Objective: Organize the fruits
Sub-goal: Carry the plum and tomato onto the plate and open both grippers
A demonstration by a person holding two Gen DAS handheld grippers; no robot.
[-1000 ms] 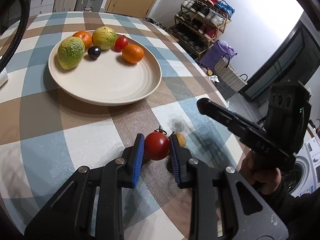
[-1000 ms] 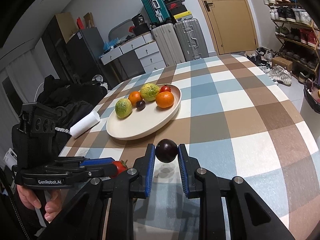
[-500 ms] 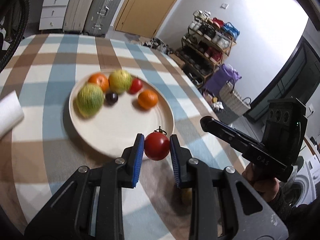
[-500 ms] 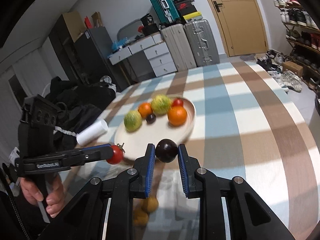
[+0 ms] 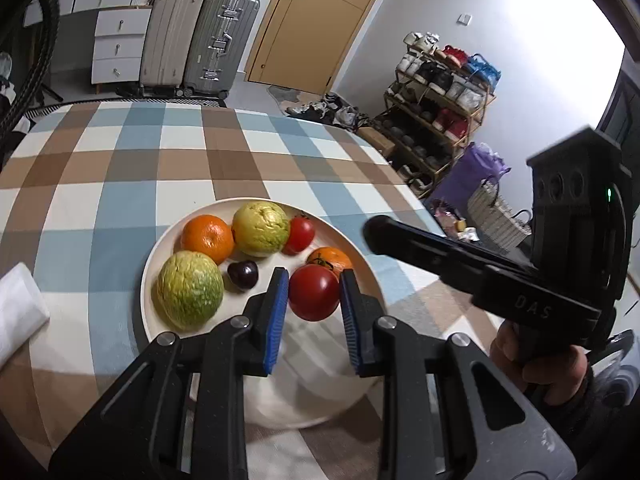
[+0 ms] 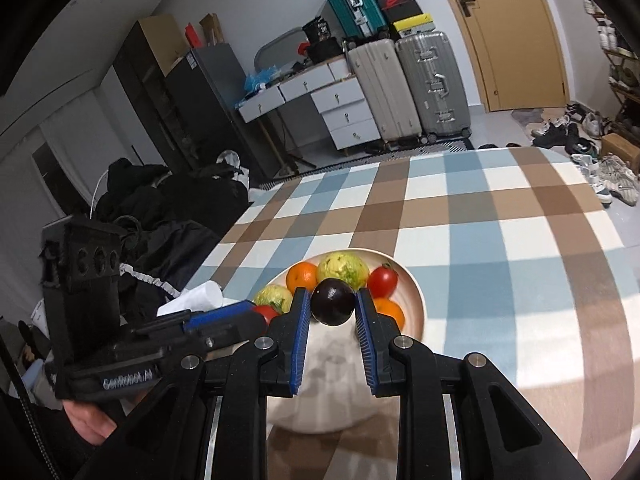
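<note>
Gripping a red tomato [image 5: 314,298] between its blue pads, the left claw [image 5: 314,300] hangs over the cream plate [image 5: 360,256] on the checked tabletop [image 5: 132,200]. The right claw [image 6: 333,307] is closed on a dark plum [image 6: 333,306] above the same plate. On the plate lie two oranges [image 5: 208,238], two green-yellow fruits [image 5: 190,290], a small tomato [image 5: 300,234] and a small plum [image 5: 243,275].

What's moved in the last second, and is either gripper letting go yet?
Both grippers carried their fruit from above the tablecloth to over the plate: left gripper with the red tomato, right gripper with the dark plum. Neither has released. The fruits on the plate are unchanged.
</note>
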